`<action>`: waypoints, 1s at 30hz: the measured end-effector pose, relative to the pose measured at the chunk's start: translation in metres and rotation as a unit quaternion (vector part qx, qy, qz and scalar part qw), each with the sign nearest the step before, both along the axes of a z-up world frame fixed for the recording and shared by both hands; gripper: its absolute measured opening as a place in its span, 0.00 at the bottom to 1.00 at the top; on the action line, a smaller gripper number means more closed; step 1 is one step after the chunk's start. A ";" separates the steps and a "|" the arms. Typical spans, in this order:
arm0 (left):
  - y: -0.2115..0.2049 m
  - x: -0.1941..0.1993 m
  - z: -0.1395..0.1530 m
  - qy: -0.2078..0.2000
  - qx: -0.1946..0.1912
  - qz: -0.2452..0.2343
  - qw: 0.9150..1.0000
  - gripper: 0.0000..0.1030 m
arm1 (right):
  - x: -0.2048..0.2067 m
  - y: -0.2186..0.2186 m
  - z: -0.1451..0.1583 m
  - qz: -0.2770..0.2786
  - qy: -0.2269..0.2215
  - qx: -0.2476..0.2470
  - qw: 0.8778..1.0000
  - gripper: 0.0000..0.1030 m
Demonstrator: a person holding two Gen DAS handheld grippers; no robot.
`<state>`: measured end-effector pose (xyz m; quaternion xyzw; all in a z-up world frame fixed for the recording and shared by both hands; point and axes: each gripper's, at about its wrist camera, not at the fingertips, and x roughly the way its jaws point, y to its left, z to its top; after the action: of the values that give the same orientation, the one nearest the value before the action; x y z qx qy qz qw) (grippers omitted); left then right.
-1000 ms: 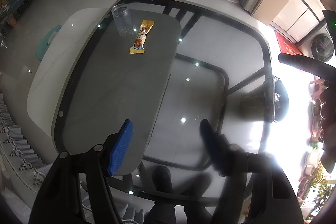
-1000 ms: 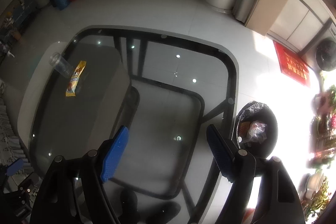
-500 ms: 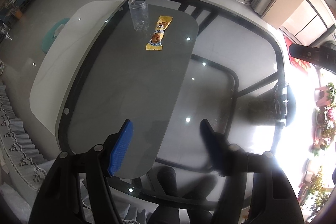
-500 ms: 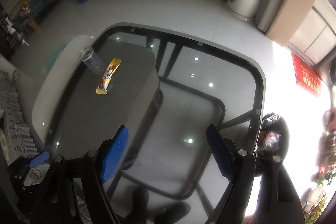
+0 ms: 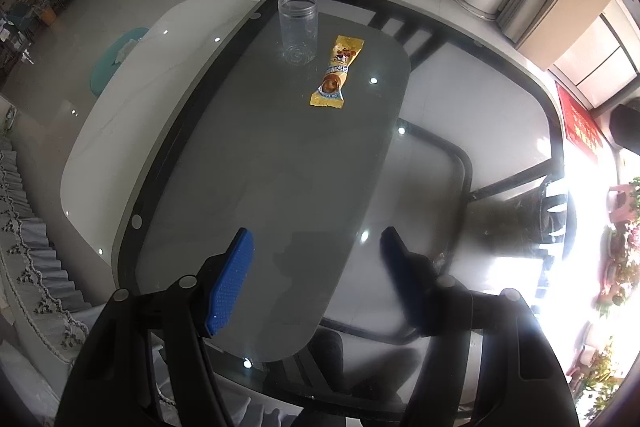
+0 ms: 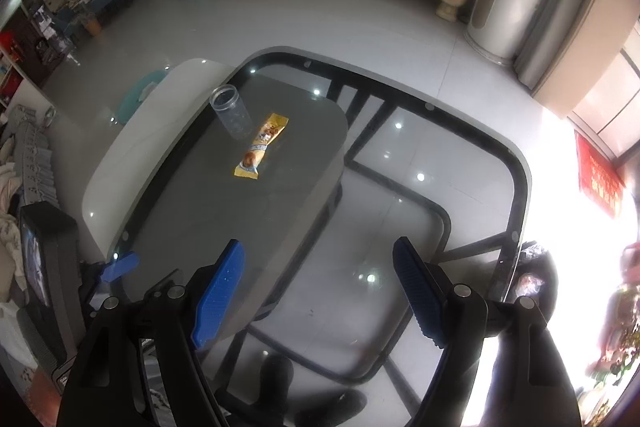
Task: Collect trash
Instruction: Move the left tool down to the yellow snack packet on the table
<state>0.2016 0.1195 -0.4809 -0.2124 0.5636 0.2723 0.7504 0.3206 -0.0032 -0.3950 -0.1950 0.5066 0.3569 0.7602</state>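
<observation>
We judge the step in hand to be the approach: nothing is gripped yet, and both tools are held above the glass table pointing steeply down at it. The left gripper has its blue pads set well apart with only bare glass between them; the right gripper likewise stands wide and empty. The trash to collect is the yellow snack wrapper, lying flat on the far part of the tabletop, just beside an upright clear plastic cup; whether the two touch we cannot tell. Both lie well ahead of either gripper. A dark bin with a crumpled item inside stands on the floor past the table's right edge, seen in the right wrist view. For the next move we would advance one gripper over the wrapper, align the pads across its narrow width, lower until they graze the glass, then close. A flat, thin wrapper on smooth glass may slide, so a low, square pinch is called for.
</observation>
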 end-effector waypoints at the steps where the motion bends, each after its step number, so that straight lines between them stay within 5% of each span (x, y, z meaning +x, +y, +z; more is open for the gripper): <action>1: 0.004 0.001 -0.002 -0.001 0.002 0.003 1.000 0.64 | -0.002 0.002 0.002 0.003 -0.001 0.001 1.000 0.72; 16: 0.047 0.059 -0.025 -0.010 0.050 -0.015 0.999 0.64 | -0.014 0.018 0.009 0.024 -0.001 0.000 1.000 0.72; 30: 0.052 0.084 -0.040 -0.012 0.049 -0.034 0.998 0.64 | -0.021 0.022 0.009 0.040 0.006 0.000 0.999 0.72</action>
<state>0.2855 0.1710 -0.5214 -0.1591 0.5473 0.2713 0.7756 0.2992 0.0192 -0.3864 -0.2130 0.5029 0.3881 0.7423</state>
